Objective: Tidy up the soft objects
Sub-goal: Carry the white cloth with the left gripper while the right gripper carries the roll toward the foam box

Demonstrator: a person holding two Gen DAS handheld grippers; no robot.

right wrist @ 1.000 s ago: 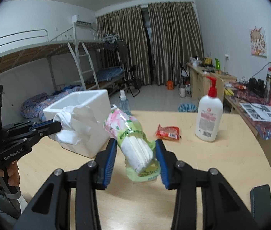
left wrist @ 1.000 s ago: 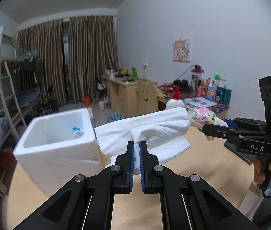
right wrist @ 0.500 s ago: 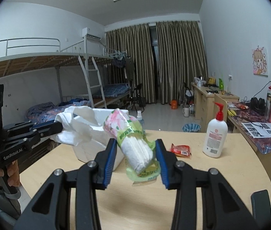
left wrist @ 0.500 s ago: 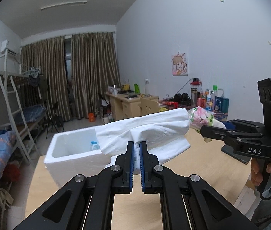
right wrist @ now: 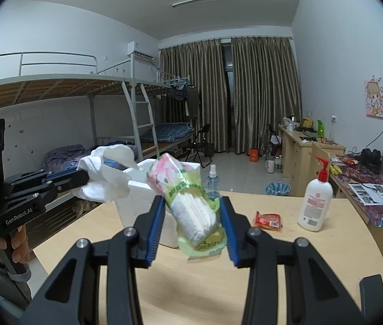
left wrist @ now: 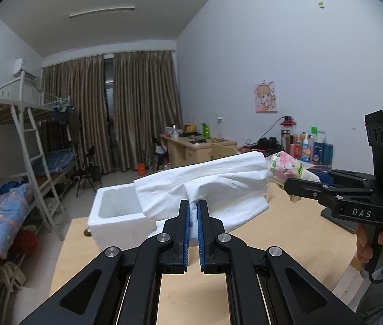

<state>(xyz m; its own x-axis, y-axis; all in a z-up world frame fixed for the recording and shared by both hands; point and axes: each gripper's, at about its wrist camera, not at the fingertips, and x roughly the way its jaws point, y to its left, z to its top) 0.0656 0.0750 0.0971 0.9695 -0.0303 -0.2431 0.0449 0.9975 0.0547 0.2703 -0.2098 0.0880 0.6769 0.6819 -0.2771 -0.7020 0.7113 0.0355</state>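
My left gripper (left wrist: 193, 206) is shut on a white crumpled tissue (left wrist: 213, 189) and holds it in the air above the wooden table (left wrist: 286, 233). The tissue also shows in the right wrist view (right wrist: 104, 178). My right gripper (right wrist: 191, 211) is shut on a tissue pack (right wrist: 188, 197) in a green and pink flowered wrapper, also held in the air. The pack's end shows in the left wrist view (left wrist: 286, 165). A white foam box (left wrist: 115, 216) stands on the table ahead of both grippers, partly hidden behind the held things; it also shows in the right wrist view (right wrist: 134, 203).
A white lotion pump bottle (right wrist: 314, 200) and a red snack packet (right wrist: 268, 220) sit on the table to the right. A clear spray bottle (right wrist: 212, 181) stands behind the box. A black stand base (left wrist: 340, 219) is at the table's right edge. A bunk bed (right wrist: 56, 94) is left.
Both grippers have risen with their loads and tilted upward; the foam box and table now sit lower and farther in both views. Both grips are unchanged.
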